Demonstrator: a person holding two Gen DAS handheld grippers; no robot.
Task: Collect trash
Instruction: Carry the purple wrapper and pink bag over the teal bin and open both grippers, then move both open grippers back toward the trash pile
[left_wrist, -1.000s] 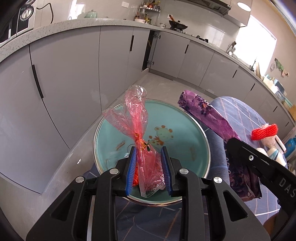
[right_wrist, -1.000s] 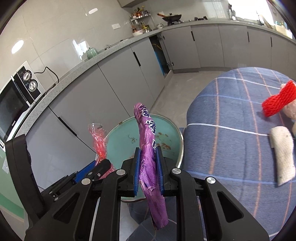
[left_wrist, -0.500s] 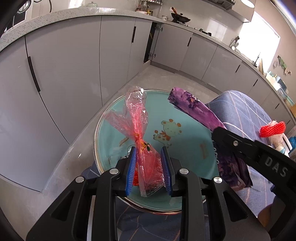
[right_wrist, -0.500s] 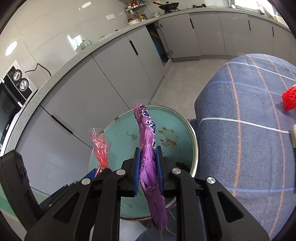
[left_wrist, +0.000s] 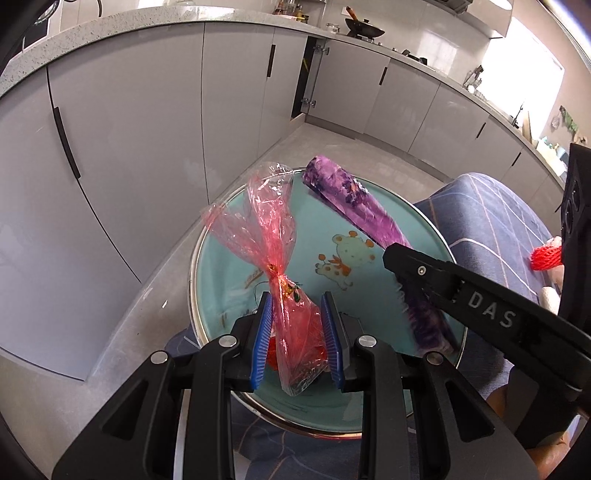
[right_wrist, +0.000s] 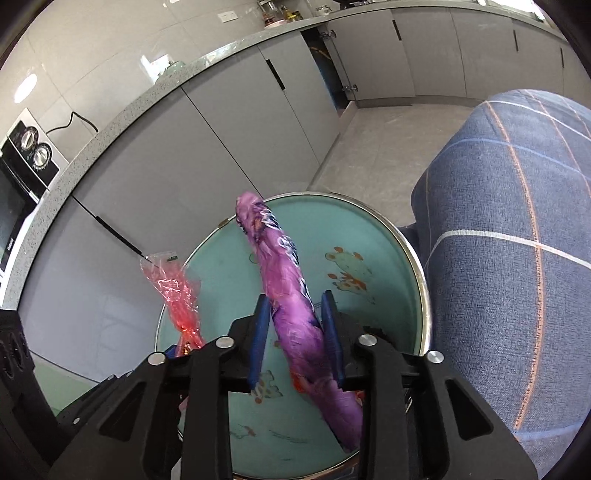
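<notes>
Purple wrapper (right_wrist: 295, 306) loose — right tongs (right_wrist: 295, 336) just opened; left tongs (left_wrist: 297, 332) still clench red bag (left_wrist: 280, 266).

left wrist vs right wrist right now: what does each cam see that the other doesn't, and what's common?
Left wrist only: the red mesh item on the blue tablecloth, and the left gripper closed on the red cellophane bag.

Right wrist only: the microwave on the counter, and the right gripper, its jaws having just been opening, with gaps beside the purple wrapper between them.

Both: the teal basin, both wrappers over it, the grey cabinets and the blue tablecloth.
</notes>
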